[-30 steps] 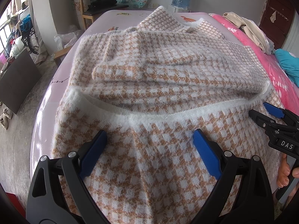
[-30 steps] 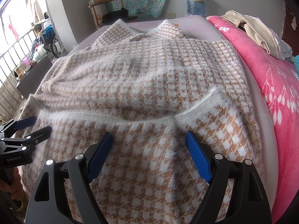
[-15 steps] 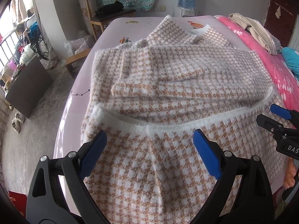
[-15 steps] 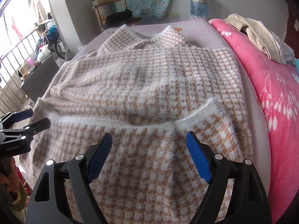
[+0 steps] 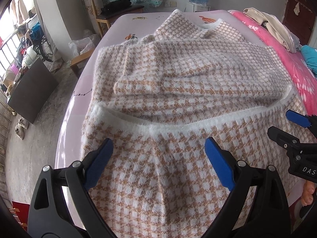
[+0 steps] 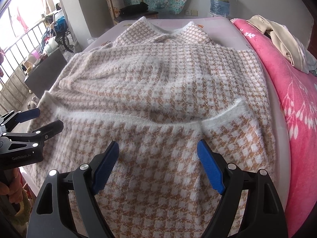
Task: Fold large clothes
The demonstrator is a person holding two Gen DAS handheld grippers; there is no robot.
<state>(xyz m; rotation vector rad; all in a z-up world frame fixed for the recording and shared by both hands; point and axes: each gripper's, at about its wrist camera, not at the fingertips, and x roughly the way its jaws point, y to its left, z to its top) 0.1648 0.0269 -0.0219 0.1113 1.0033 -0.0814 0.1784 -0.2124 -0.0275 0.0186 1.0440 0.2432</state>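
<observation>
Right, both grippers are over the near end of the fuzzy houndstooth sweater (image 5: 178, 91) now, which lies spread across the pale lilac bed sheet (image 5: 122, 25); its near hem, edged in a white band, is already folded back over the body, and a sleeve lies folded across the chest further up. Left gripper (image 5: 158, 152) first — jaws spread wide, blue pads either side of a raised crease in the folded-over flap, nothing pinched between them; whether the tips brush the knit, hard to say. Right gripper (image 6: 158, 152) — same story, jaws wide apart over the flap just short of the white band, no cloth caught. Each one shows at the edge of the other's view, side by side along that near edge; a hand (image 6: 10, 182) wraps the left gripper's handle at the lower left of the right wrist view. Off to the right of the sweater runs a pink floral blanket (image 6: 297, 103) with a cream garment (image 6: 281, 37) heaped on it; beyond the bed, a wooden chair (image 5: 111, 10) and a blue water bottle (image 6: 221, 0) against the wall.
</observation>
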